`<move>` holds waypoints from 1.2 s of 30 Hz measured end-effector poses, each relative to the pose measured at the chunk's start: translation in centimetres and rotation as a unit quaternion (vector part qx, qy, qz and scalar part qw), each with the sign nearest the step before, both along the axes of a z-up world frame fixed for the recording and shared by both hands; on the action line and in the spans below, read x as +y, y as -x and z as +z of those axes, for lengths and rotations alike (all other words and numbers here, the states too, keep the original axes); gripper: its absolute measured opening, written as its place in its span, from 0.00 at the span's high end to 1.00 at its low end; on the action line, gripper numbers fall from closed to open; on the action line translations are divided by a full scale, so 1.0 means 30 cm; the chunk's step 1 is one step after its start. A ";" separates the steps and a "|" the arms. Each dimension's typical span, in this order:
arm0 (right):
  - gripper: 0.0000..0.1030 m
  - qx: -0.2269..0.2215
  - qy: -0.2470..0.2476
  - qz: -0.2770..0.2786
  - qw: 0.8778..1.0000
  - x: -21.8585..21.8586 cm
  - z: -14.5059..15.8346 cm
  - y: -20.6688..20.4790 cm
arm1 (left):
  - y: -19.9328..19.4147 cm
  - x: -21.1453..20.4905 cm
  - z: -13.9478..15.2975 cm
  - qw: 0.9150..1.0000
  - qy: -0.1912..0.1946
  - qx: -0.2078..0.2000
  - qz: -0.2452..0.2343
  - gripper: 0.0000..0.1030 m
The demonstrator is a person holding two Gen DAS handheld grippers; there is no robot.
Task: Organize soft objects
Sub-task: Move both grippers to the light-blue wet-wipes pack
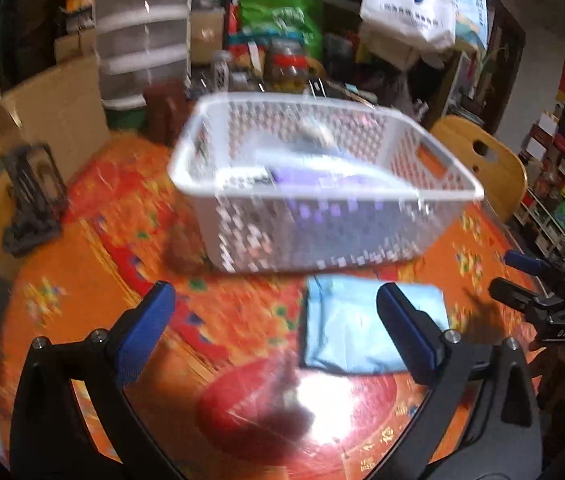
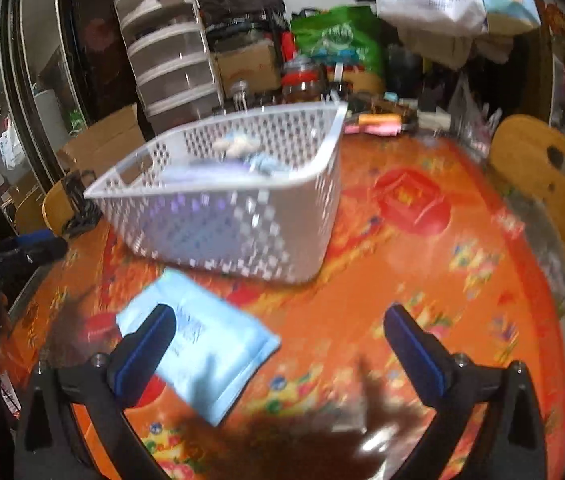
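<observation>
Both grippers hover low with jaws spread wide and nothing held: the left gripper [image 1: 274,320] and right gripper [image 2: 278,340]. Between them a light blue soft packet [image 2: 206,344] lies flat on the orange patterned tablecloth [image 2: 422,248], just before the white perforated basket [image 1: 314,184] holding purple and pale items.

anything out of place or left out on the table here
One thing: a light blue soft packet lies flat on the orange tablecloth, outside the white basket that already holds other soft items. Both grippers are open and empty. Nothing looks spilled or damaged, though the frames are blurry.
</observation>
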State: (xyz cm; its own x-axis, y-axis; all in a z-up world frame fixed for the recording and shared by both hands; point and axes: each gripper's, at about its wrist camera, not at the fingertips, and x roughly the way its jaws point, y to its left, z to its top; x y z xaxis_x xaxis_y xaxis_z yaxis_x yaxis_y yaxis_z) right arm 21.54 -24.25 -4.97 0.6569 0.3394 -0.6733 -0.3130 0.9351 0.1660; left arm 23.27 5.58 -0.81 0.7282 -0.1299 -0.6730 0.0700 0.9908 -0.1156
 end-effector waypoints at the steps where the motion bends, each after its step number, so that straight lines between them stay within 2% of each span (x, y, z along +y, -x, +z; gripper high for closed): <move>1: 0.00 0.009 0.001 0.003 1.000 0.011 -0.020 0.000 | -0.001 -0.008 -0.025 1.000 0.004 0.005 -0.004 0.03; 5: 0.00 0.033 0.012 0.022 0.999 0.065 -0.089 0.012 | -0.016 -0.045 -0.152 0.999 0.020 0.046 -0.018 0.03; 7: 0.00 0.039 0.016 0.033 0.999 0.090 -0.114 0.024 | -0.034 -0.065 -0.196 0.998 0.013 0.059 -0.023 0.03; 16: 0.01 0.062 0.021 0.068 0.996 0.159 -0.177 0.028 | -0.099 -0.112 -0.319 0.994 0.020 0.096 -0.038 0.03; 20: 0.08 0.065 0.035 0.073 0.995 0.177 -0.192 0.030 | -0.107 -0.124 -0.344 0.994 0.018 0.097 -0.044 0.05; 23: 0.16 0.062 0.042 0.076 0.994 0.185 -0.191 0.035 | -0.109 -0.132 -0.346 0.994 0.016 0.094 -0.046 0.13; 25: 0.24 0.060 0.046 0.080 0.994 0.196 -0.190 0.039 | -0.103 -0.148 -0.350 0.994 0.015 0.092 -0.051 0.21; 27: 0.33 0.058 0.047 0.089 0.993 0.208 -0.188 0.045 | -0.099 -0.163 -0.349 0.994 0.017 0.090 -0.053 0.40; 29: 0.33 0.057 0.049 0.090 0.993 0.218 -0.191 0.046 | -0.096 -0.178 -0.349 0.993 0.030 0.091 -0.062 0.53; 31: 0.37 0.057 0.045 0.096 0.993 0.215 -0.189 0.046 | -0.093 -0.183 -0.338 0.992 0.046 0.094 -0.073 0.53; 33: 0.44 0.056 0.042 0.102 0.992 0.217 -0.190 0.049 | -0.092 -0.200 -0.335 0.992 0.044 0.094 -0.073 0.56; 34: 0.45 0.055 0.044 0.103 0.992 0.220 -0.189 0.050 | -0.092 -0.207 -0.334 0.992 0.041 0.094 -0.071 0.58; 36: 0.46 0.054 0.046 0.105 0.992 0.221 -0.188 0.052 | -0.091 -0.211 -0.335 0.992 0.044 0.094 -0.070 0.74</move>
